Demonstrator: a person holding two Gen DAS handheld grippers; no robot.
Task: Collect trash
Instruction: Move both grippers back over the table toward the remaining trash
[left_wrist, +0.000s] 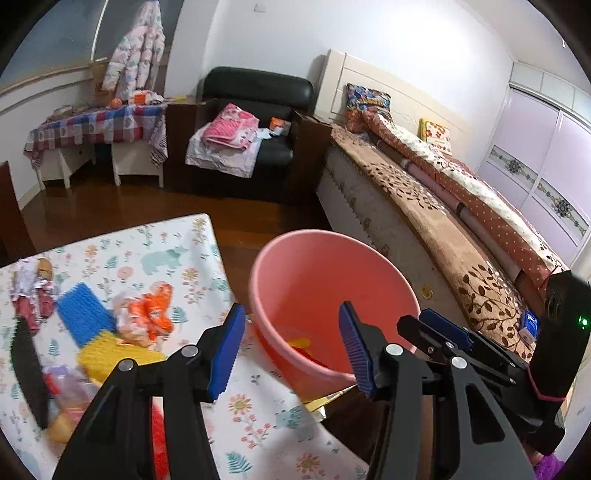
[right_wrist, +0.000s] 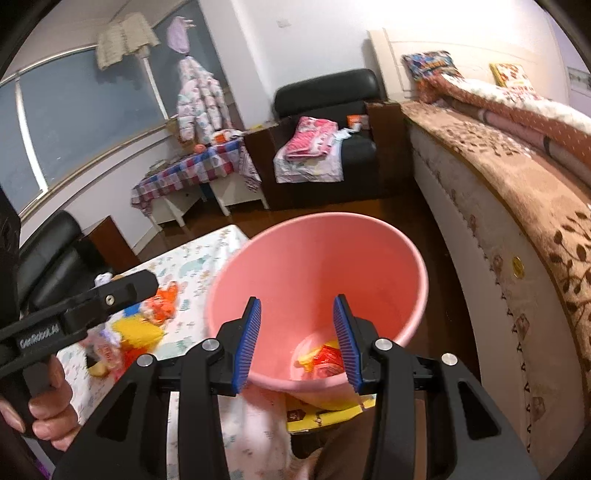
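Trash in pink bucket, clearer from right claw

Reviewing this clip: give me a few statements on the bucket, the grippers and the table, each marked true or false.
1. The pink bucket already holds some wrappers. True.
2. The right gripper is shut on a wrapper. False: it is open, holding nothing.
3. The left gripper is open. True.
4. The orange wrapper lies on the bed. False: it lies on the table.
5. The bucket is blue. False: it is pink.
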